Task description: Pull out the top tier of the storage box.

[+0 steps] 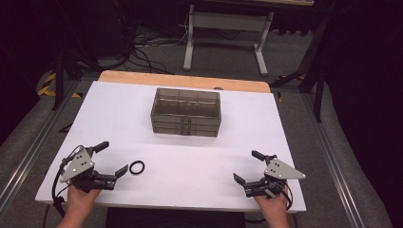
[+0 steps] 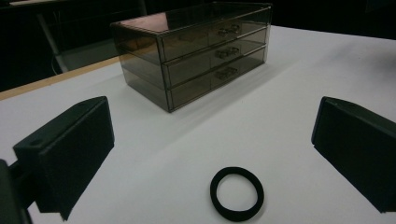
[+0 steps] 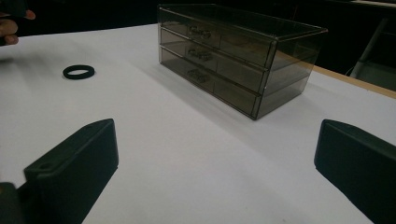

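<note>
Black ring, plain, no lettering

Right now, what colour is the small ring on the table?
Black. The ring shows best in the left gripper view, lying flat on the white table.

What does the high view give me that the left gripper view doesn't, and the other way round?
High view alone: both hands, the left gripper and right gripper wide open and holding nothing, and the white table edge to edge. Left gripper view alone: the smoked drawer box's three drawer fronts with their handles, all closed. Both: the black ring lying flat just ahead of the left gripper, apart from the box.
</note>
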Tool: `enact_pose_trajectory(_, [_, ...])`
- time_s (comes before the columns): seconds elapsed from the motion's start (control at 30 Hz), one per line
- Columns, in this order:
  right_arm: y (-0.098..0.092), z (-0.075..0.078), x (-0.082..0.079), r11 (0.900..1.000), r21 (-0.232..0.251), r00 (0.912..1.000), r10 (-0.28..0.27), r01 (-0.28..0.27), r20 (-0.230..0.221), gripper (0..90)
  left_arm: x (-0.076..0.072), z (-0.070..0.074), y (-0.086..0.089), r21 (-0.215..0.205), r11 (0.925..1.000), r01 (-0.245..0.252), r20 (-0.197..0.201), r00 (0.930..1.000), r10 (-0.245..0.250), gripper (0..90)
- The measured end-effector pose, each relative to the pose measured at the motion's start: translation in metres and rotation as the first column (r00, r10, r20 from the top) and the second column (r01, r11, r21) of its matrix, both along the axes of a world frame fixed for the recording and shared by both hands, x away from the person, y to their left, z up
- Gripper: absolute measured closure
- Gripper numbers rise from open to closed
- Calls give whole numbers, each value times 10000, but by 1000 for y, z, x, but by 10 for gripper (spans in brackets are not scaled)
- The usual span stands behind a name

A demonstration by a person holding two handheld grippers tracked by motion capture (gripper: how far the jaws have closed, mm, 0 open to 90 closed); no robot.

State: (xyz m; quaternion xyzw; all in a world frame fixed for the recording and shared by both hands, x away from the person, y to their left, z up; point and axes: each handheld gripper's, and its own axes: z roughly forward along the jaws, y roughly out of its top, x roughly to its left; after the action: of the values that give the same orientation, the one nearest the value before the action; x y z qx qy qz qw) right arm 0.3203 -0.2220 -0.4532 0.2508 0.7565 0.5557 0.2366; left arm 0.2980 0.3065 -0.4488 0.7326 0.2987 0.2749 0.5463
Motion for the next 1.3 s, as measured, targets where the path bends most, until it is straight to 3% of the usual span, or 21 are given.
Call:
enact_pose_trajectory(0.47, [1,0,0,10000,-1,9999,-89,89,108,6,-1,1,-1,173,9998,9,70,10000,-10,2])
enact_pose_trajectory(0.67, [1,1,3,9999,63,9999,-149,148,58,6,-2,-1,0,222,9997,-65,-78,9999,67,2])
enact_pose_trajectory(0.93, [7,-1,3,9999,104,9998,-129,130,-147,3,-5,1,3,-17,10000,-38,1,10000,38,2])
enact_pose_trajectory(1.17, [25,6,8,9996,-219,9998,174,-175,-77,4,-6,2,1,199,9996,204,-11,9998,-204,2])
enact_pose_trajectory(1.3, [32,9,10,9988,-379,9995,316,-317,-35,4,-6,3,1,-10,9996,295,-55,9996,-295,2])
